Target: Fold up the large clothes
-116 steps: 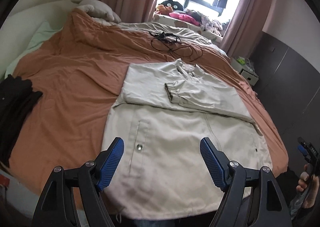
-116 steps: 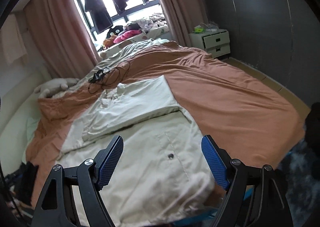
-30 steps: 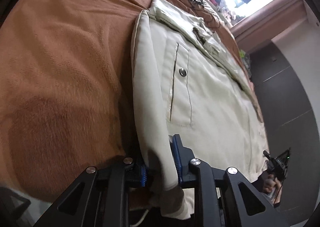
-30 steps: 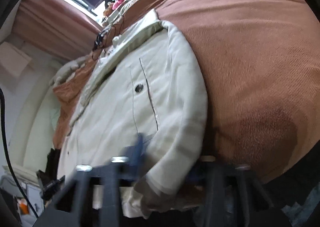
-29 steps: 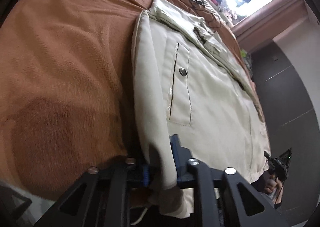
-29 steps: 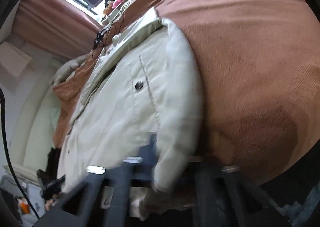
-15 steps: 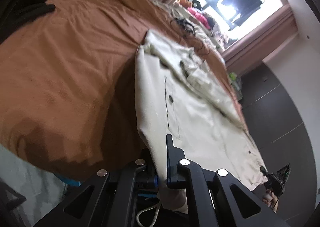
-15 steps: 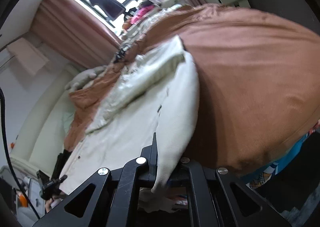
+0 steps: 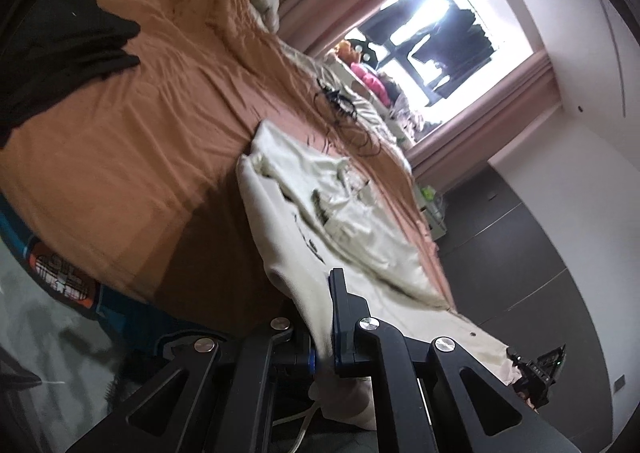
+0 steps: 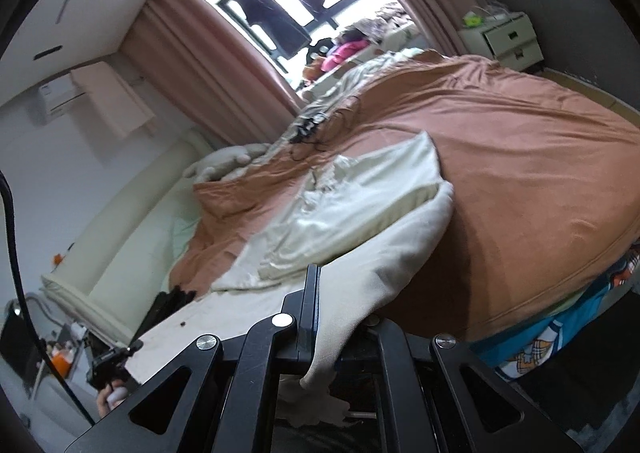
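A home bedroom: bed [image 10: 520, 157], pink curtains [image 10: 208, 65], bedside drawers [image 10: 504, 39].

Both grippers went from open above the cream jacket [image 9: 280, 237] to clamped on its hem corners. Left gripper [image 9: 322, 349] and right gripper [image 10: 320, 333] have since lifted the hem off the orange bedspread [image 10: 520, 181]; collar end unmoved.

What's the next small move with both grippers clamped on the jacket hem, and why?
Probably carry the hem forward toward the collar. The left gripper and right gripper are both shut on the cream jacket, its bottom edge lifted off the orange bedspread, sleeves already folded in.
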